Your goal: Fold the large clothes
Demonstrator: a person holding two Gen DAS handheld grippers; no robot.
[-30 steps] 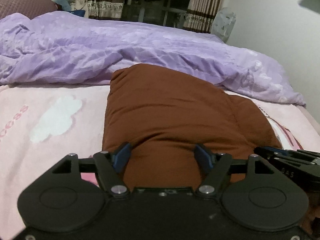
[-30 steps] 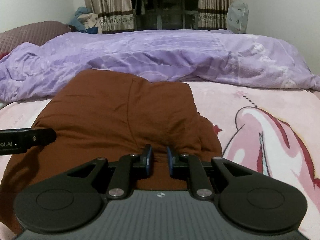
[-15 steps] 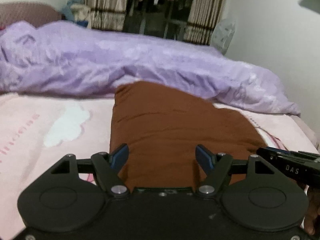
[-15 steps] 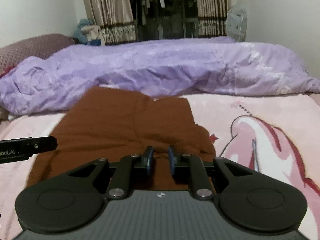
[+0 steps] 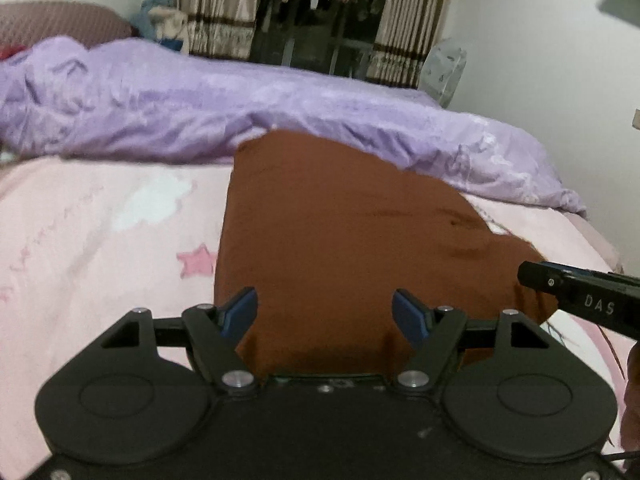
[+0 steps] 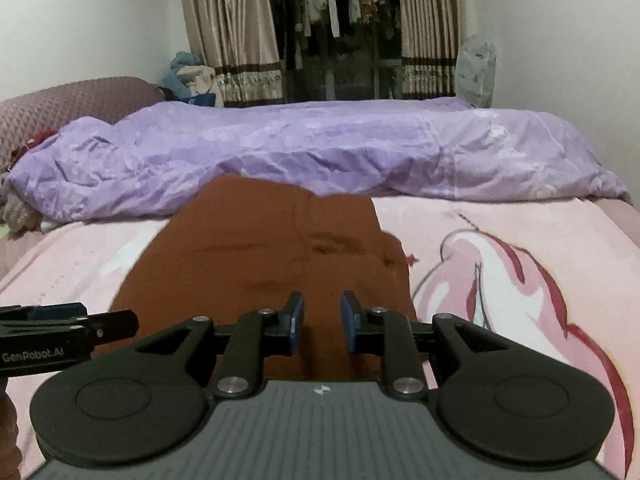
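Garment: my soft brown folded garment (image 5: 340, 232) lies on the fleecy pink bed (image 5: 80, 232).
Beyond: crumpled purple duvet (image 6: 320, 152).
Left tongs (image 5: 325, 309): wide, empty.
Right tongs (image 6: 322, 320): just been opening, narrow gap, gripping nothing.

My left gripper (image 5: 325, 308) is matte black, blue pads, silver screws; right gripper (image 6: 322, 311) alike, ribbed grey housing; side lettering "GenRobot.AI".

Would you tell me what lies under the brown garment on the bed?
The brown garment lies on the pink printed blanket, its far edge against the purple duvet. The print beneath it is covered.
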